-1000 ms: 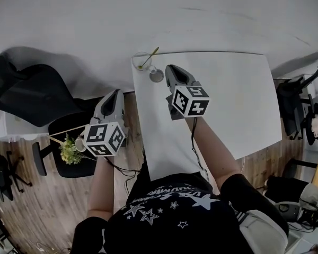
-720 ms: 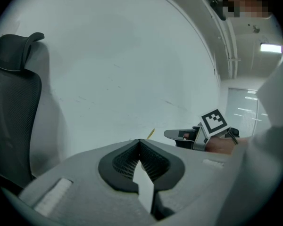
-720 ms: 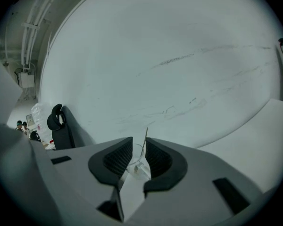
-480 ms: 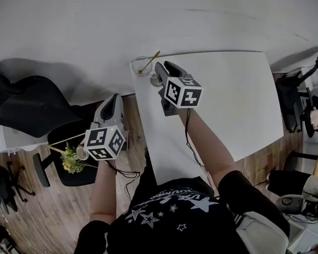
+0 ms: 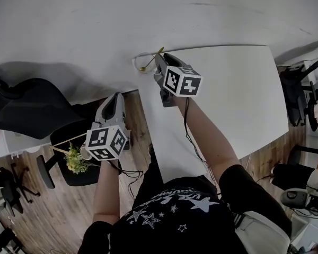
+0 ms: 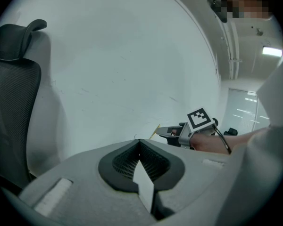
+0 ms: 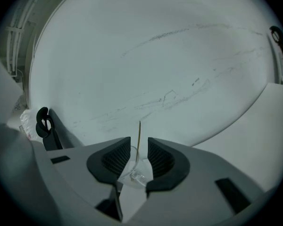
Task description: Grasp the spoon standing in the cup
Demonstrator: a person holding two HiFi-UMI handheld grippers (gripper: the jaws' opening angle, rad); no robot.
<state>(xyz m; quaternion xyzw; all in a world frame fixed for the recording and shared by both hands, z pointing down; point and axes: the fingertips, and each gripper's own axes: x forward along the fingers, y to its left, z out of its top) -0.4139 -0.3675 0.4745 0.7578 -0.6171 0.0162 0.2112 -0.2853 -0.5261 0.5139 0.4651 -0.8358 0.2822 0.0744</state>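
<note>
Right gripper (image 7: 139, 149), jaws just opened and pressing nothing, straddles the spoon (image 7: 139, 134) standing in the cup (image 7: 133, 175) at the far left corner of the table (image 5: 228, 94); recommend closing squarely on the handle above the rim.

a thin gold spoon (image 5: 150, 61) leans in a clear cup (image 5: 140, 64) at the table (image 5: 228, 99) corner.

The left gripper (image 6: 139, 149) has its ribbed black fingers pressed together on nothing. Beyond them, against the white wall, a hand (image 6: 212, 143) holds the right gripper (image 6: 164, 131), its fingers just opened, at a slanting gold spoon (image 6: 154, 131). Whether the spoon stands between them I cannot tell. A black mesh chair (image 6: 12, 88) stands at the left.
</note>
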